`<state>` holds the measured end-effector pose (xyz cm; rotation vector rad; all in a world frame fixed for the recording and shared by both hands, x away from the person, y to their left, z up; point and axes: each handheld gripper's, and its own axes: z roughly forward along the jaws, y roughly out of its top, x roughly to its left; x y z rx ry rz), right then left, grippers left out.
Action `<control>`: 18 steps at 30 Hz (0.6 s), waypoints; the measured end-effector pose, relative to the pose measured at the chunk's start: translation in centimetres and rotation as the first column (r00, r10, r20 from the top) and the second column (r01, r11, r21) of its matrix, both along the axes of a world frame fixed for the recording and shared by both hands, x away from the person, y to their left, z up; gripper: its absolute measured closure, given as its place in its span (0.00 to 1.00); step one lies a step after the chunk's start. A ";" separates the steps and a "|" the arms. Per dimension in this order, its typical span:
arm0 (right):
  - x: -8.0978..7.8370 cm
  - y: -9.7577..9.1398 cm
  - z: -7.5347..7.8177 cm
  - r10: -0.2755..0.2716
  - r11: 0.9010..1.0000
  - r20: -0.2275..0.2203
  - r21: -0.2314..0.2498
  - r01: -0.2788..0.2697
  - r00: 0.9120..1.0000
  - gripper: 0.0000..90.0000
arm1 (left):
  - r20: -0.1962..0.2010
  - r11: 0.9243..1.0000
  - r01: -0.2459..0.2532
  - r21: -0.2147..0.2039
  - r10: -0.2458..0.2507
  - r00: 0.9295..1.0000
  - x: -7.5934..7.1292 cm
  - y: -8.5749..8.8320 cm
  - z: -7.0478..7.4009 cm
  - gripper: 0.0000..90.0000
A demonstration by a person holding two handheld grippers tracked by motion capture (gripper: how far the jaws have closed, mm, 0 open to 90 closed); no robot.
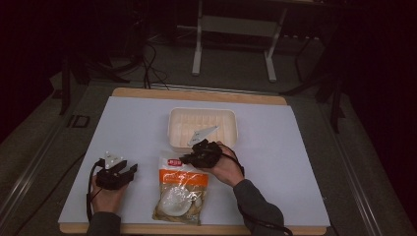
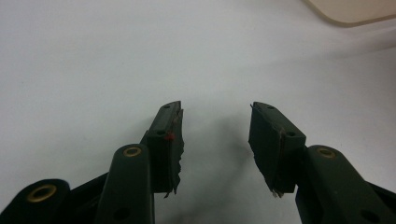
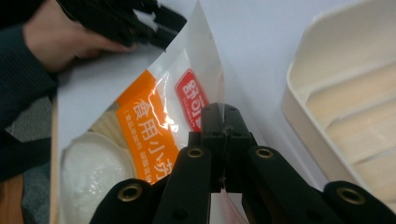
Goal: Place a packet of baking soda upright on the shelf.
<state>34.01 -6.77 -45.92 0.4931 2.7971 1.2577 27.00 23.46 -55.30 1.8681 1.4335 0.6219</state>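
Observation:
A clear snack bag (image 1: 179, 189) with an orange label and a red patch lies on the white table sheet near the front edge. My right gripper (image 1: 186, 159) is shut on the bag's top edge. In the right gripper view the closed jaws pinch the clear top seam of the bag (image 3: 149, 121) at my right gripper (image 3: 224, 114). To the left, my left gripper (image 1: 132, 169) rests on the table, apart from the bag. Its jaws stand open over bare white surface, with nothing between them (image 2: 215, 112).
A cream ribbed tray (image 1: 173, 127) stands just beyond the bag in the middle of the table; its wall (image 3: 299, 93) is close to the right of my right gripper, and a corner (image 2: 350, 11) shows far ahead of the left one. Dark stands and cables lie beyond the table.

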 end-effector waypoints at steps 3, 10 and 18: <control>-0.2 0.0 0.5 -0.004 1.000 0.027 0.009 0.004 1.000 1.00 | 0.000 1.000 0.002 0.000 -0.002 1.000 0.0 0.0 0.0 0.60; -0.4 -0.6 2.4 -0.027 0.998 0.043 0.059 0.024 0.999 1.00 | -0.002 1.000 0.000 0.000 0.000 1.000 0.0 0.0 0.0 0.60; -0.6 -0.8 4.1 -0.039 0.997 0.059 0.062 0.036 0.998 1.00 | 0.000 1.000 0.001 0.000 -0.001 1.000 0.0 0.0 0.0 0.60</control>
